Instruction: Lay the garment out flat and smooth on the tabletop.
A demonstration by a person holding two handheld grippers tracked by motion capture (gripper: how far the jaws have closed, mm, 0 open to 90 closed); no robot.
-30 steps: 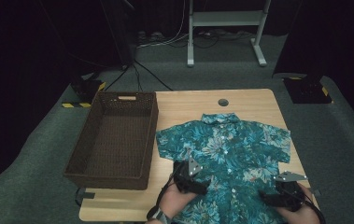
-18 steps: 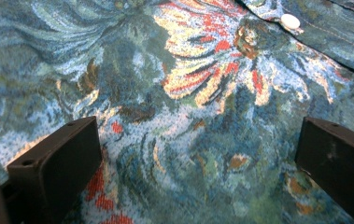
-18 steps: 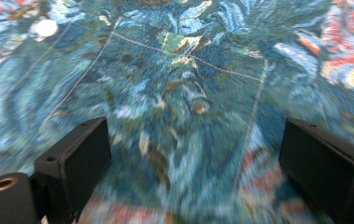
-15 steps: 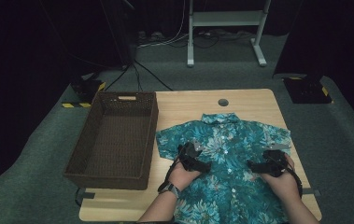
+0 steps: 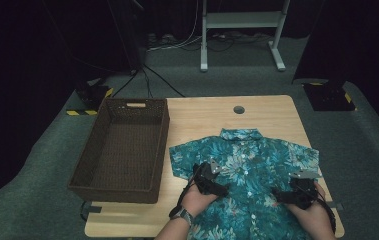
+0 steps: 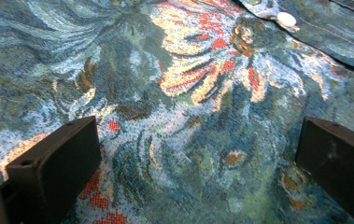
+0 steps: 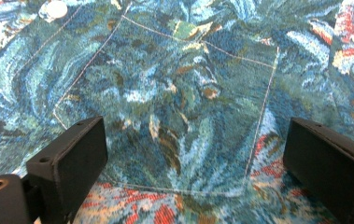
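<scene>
With both sets of fingers spread apart over flat cloth, the shirt (image 5: 249, 170) lies unfolded, the empty basket (image 5: 122, 150) still waiting.

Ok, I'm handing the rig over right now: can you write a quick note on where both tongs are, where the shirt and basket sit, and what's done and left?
Left tongs: open, low over the shirt front, beside the button placket; nothing gripped.
Right tongs: open after just widening, jaws either side of the chest pocket; nothing gripped.
Shirt: spread flat, front up, buttoned, collar away from the person, on the wooden table.
Wicker basket: at the table's left, nothing in it.
Done: shirt laid out.
Left: probably fold it and put it in the basket; no fold has been started.
</scene>
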